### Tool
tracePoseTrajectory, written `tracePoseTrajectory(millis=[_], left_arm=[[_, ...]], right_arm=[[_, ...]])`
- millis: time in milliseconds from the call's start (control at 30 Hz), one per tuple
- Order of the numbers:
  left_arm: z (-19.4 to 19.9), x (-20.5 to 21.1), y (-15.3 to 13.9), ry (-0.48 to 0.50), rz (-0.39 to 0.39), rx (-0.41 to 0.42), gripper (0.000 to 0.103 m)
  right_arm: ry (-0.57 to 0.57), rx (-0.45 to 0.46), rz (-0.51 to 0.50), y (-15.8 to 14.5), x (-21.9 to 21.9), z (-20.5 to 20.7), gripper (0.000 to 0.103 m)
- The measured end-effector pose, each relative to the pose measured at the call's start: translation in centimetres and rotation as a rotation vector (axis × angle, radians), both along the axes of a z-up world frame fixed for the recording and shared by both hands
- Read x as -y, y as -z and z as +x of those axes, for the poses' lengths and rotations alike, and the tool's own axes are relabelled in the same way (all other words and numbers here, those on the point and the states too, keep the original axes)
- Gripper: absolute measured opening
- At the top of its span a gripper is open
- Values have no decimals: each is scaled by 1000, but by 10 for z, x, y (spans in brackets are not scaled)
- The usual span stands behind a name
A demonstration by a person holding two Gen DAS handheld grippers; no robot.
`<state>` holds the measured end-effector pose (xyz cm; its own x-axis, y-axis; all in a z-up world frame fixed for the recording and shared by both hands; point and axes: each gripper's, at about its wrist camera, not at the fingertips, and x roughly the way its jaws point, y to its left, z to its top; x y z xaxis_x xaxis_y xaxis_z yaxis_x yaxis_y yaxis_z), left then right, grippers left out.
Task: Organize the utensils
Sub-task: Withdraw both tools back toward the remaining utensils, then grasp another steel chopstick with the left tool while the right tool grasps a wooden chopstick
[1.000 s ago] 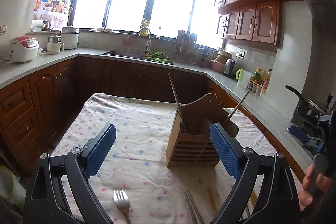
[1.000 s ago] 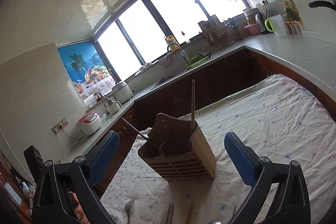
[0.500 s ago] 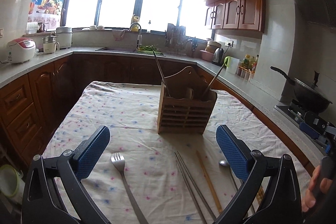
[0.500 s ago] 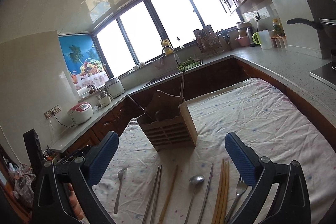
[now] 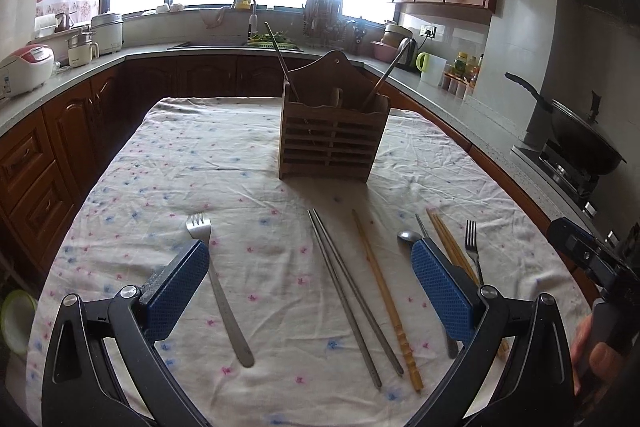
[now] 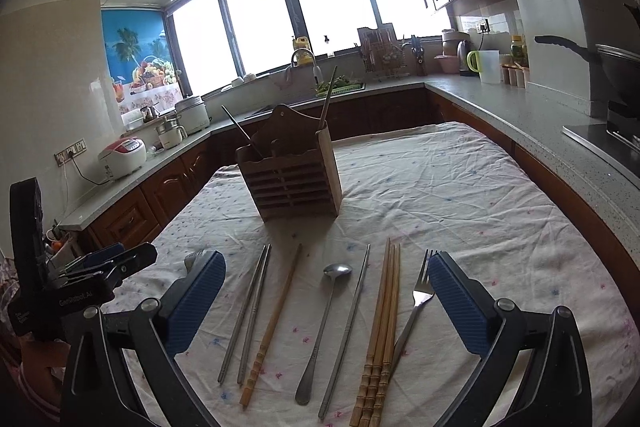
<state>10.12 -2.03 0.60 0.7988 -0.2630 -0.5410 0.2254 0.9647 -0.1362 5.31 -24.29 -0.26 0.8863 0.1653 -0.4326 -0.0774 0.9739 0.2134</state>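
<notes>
A slatted wooden utensil holder (image 5: 333, 143) (image 6: 294, 179) stands mid-table with two long utensils sticking out of it. In front of it on the cloth lie a fork (image 5: 218, 287), a pair of metal chopsticks (image 5: 348, 295) (image 6: 250, 311), a single wooden chopstick (image 5: 384, 295) (image 6: 274, 319), a spoon (image 6: 326, 323), another metal chopstick (image 6: 348, 327), a bundle of wooden chopsticks (image 6: 384, 331) and a second fork (image 6: 414, 311). My left gripper (image 5: 310, 283) hovers open above the utensils, nothing between its fingers. My right gripper (image 6: 326, 291) is open too, over the right-hand utensils.
The table wears a white cloth with small flowers (image 5: 200, 163). Counters with brown cabinets (image 5: 36, 155) run around three sides. A wok on a stove (image 5: 580, 143) is at the right, a rice cooker (image 5: 26, 69) at the left.
Both grippers have dropped and tipped downward; the laid-out utensils now fill the lower views and the holder sits farther off. The left jaws spread slightly wider.
</notes>
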Motion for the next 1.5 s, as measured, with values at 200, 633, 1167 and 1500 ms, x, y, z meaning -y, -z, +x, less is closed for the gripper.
tracePoseTrajectory(millis=[200, 633, 1167, 1500], left_arm=[[2, 4, 4, -36, 24, -14, 103], [32, 9, 23, -41, 32, -148, 103], [101, 28, 60, 38, 35, -359, 67], [136, 38, 78, 70, 42, -432, 43]], right_arm=[[10, -11, 3, 1, 6, -1, 102], [31, -76, 6, 10, 17, 18, 98], [-7, -328, 56, 49, 23, 103, 23], [-5, -421, 42, 70, 27, 137, 22]])
